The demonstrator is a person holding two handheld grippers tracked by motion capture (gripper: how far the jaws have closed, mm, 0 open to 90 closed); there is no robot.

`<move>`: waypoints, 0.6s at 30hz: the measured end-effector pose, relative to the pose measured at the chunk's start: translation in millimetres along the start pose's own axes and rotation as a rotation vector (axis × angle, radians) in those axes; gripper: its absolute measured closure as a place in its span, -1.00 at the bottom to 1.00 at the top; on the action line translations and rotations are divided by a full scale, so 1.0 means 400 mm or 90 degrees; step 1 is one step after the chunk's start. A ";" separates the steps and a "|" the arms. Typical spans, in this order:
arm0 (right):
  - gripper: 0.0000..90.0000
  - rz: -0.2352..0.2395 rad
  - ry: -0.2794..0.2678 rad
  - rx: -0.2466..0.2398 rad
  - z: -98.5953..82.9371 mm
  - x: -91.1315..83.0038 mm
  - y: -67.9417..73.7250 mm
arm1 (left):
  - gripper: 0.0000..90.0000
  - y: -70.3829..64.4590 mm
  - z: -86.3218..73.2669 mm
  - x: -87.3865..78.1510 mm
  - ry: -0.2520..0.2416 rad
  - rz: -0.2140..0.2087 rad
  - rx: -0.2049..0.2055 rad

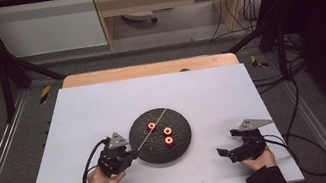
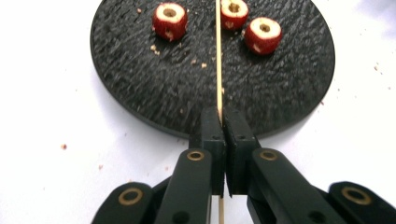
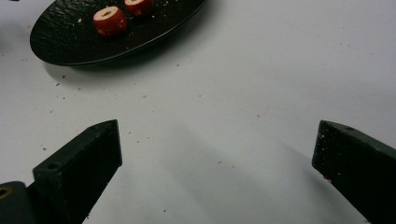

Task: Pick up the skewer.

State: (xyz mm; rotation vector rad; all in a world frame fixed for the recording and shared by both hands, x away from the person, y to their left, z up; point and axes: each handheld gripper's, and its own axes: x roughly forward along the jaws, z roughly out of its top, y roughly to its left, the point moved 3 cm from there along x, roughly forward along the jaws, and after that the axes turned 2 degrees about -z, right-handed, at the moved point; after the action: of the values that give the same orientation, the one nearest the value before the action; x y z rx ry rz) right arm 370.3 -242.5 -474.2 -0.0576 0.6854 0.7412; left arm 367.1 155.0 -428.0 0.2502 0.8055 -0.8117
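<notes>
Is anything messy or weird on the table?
Yes: small brown crumbs are scattered on the black plate beside the three cored red fruits, and more crumbs speckle the white table.

Overhead view, two close views — shared plate [image 1: 159, 135]

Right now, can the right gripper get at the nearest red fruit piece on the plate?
Probably yes: the right gripper is open over bare table, nothing between it and the nearest fruit piece on the plate.
</notes>
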 end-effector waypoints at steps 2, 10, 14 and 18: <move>-0.95 -0.001 -0.002 0.000 0.001 0.000 -0.001 | 0.95 0.005 -0.014 -0.008 -0.009 -0.003 0.000; -0.94 -0.007 0.007 -0.001 0.016 0.005 0.013 | 0.95 0.017 -0.068 -0.039 -0.040 -0.005 0.014; -0.93 -0.005 0.012 -0.001 0.031 0.012 0.027 | 0.94 0.024 -0.084 -0.049 -0.051 0.002 0.014; -0.93 -0.001 0.019 -0.002 0.051 0.025 0.042 | 0.94 0.028 -0.097 -0.057 -0.063 0.002 0.015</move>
State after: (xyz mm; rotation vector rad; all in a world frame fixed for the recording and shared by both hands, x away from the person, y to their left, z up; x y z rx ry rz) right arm 376.2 -218.0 -460.9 -0.0721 0.7122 0.7412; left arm 344.4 193.9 -439.1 0.2301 0.7027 -0.8251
